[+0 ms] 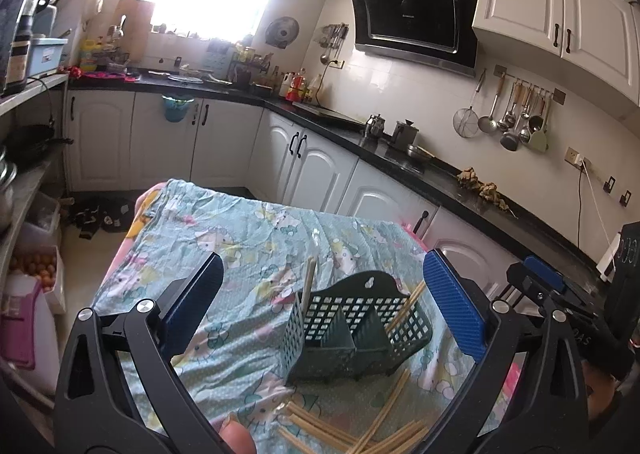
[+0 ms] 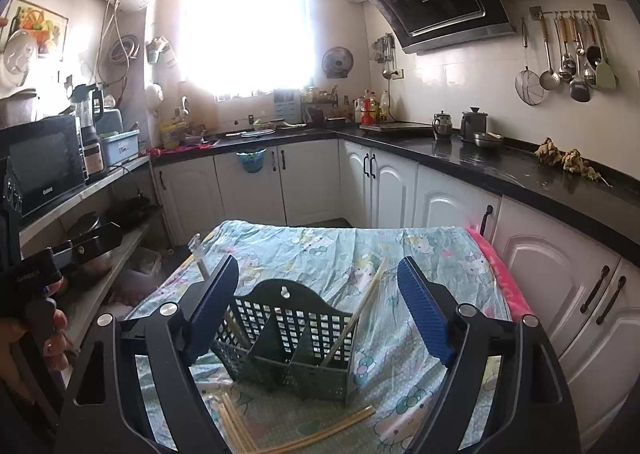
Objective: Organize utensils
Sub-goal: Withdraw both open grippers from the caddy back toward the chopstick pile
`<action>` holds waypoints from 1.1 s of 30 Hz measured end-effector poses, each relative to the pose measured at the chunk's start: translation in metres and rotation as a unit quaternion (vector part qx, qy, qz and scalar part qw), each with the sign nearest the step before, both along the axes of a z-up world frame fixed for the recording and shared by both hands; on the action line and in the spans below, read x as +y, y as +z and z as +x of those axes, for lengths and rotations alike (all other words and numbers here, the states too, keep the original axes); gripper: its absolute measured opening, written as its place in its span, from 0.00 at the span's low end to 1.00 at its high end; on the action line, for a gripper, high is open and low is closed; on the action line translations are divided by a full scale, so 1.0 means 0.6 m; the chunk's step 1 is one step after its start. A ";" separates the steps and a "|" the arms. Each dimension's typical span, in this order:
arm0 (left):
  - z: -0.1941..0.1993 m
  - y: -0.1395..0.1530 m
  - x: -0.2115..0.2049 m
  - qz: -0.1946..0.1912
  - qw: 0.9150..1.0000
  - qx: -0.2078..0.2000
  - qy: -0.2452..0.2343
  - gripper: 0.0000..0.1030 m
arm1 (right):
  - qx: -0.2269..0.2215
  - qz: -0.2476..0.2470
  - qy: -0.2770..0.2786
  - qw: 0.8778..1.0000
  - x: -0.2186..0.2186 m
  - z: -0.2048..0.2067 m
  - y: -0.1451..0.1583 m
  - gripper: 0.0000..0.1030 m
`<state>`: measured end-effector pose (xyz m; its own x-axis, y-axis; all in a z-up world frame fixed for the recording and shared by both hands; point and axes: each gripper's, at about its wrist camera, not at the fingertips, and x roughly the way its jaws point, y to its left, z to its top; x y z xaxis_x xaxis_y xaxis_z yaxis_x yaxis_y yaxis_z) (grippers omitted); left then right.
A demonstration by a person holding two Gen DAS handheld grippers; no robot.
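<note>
Utensil basket [image 2: 288, 338], dark green, latticed, divided into compartments, stands upright on the cloth-covered table [image 2: 420, 254]; taken as landmark.

Left gripper [image 1: 320, 310]: tongs spread wide, nothing between the pads; the basket shows in the gap beyond them. Right gripper [image 2: 320, 314]: tongs also apart, empty, framing the basket from the near side.

Chopsticks: a few already lean inside the basket [image 2: 352, 318], one in the left compartment, a couple in the right. The loose chopsticks [image 1: 380, 426] lie scattered flat on the cloth just in front of the basket, some crossing each other.

Step in hand, as I judge it: picking the next loose stick. Advice: take one stick near its middle, where it lies clear of its neighbours; the crossed ones will likely drag others along. Tip it upright before lowering it into a compartment, so the end does not snag the lattice.

Room: open cloth behind and left of the basket. Table edge is near on the right of the basket, with cabinet doors [image 2: 560, 274] just past it. The cloth is wrinkled and may bunch under a sliding pad.
</note>
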<state>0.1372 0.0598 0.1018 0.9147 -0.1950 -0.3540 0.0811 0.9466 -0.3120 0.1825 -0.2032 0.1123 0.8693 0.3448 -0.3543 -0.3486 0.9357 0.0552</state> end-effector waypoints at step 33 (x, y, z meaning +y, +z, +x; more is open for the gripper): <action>-0.056 -0.107 -0.008 0.007 0.997 0.074 -0.007 0.90 | 0.059 -0.031 0.014 0.998 0.007 -0.063 -0.094 0.80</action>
